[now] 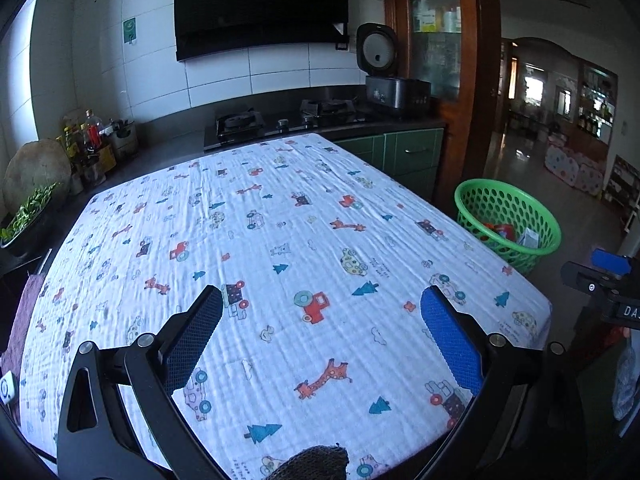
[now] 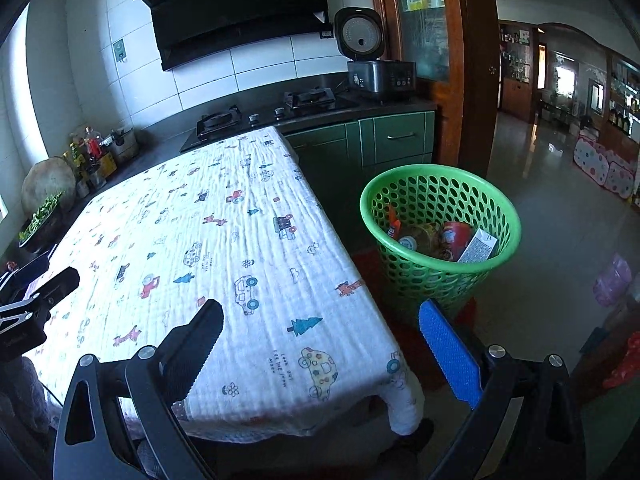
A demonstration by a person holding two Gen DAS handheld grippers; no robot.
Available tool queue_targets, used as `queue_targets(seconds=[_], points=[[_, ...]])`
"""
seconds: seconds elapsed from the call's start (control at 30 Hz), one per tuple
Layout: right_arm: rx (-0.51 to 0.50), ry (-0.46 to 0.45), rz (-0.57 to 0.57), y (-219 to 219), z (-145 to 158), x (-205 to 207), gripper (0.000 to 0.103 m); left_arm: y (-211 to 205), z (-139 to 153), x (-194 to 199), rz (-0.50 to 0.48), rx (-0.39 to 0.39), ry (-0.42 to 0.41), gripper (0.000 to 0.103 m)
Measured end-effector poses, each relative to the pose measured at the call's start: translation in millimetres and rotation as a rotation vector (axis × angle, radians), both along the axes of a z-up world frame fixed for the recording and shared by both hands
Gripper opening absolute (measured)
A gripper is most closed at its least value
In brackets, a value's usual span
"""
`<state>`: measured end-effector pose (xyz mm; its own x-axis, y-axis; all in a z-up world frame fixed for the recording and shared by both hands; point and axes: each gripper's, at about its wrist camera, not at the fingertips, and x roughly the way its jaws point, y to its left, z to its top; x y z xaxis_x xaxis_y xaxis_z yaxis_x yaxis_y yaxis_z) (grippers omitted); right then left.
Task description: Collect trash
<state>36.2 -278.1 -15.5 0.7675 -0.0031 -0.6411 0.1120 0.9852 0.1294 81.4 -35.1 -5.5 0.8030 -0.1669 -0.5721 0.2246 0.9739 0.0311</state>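
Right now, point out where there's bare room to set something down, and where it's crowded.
The whole top of the patterned tablecloth is free, from the stove edge to the near edge under both open grippers: left gripper, right gripper. Crowded: the green basket already holding trash, and the counter corner with bottles left of the table.

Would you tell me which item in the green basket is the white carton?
The white carton leans against the green basket's right wall, beside the red can.

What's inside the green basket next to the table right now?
The green basket holds trash: a red can, a white carton, a round-capped item and an orange wrapper. Whatever lies beneath them is covered.
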Motion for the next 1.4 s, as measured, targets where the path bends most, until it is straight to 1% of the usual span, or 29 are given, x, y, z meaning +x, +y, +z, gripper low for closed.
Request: queue_targets(seconds=[0.37, 0.5, 0.8, 1.4], points=[[-0.007, -0.016, 0.001, 1.5, 3.5, -6.9, 0.095, 0.4, 4.2, -8.3, -0.010, -0.022, -0.008, 0.098], [-0.012, -0.031, -0.003, 1.9, 7.5, -11.8, 0.096, -1.6, 6.2, -12.5, -0.016, -0.019, -0.019, 0.098], [-0.045, -0.054, -0.012, 4.7, 10.7, -21.9, 0.096, -3.5, 6.6, -17.7, -0.020, -0.022, -0.015, 0.098], [-0.044, -0.071, -0.019, 2.3, 13.9, -31.2, 0.096, -5.5, 10.3, -26.6, -0.026, -0.025, -0.027, 0.098]])
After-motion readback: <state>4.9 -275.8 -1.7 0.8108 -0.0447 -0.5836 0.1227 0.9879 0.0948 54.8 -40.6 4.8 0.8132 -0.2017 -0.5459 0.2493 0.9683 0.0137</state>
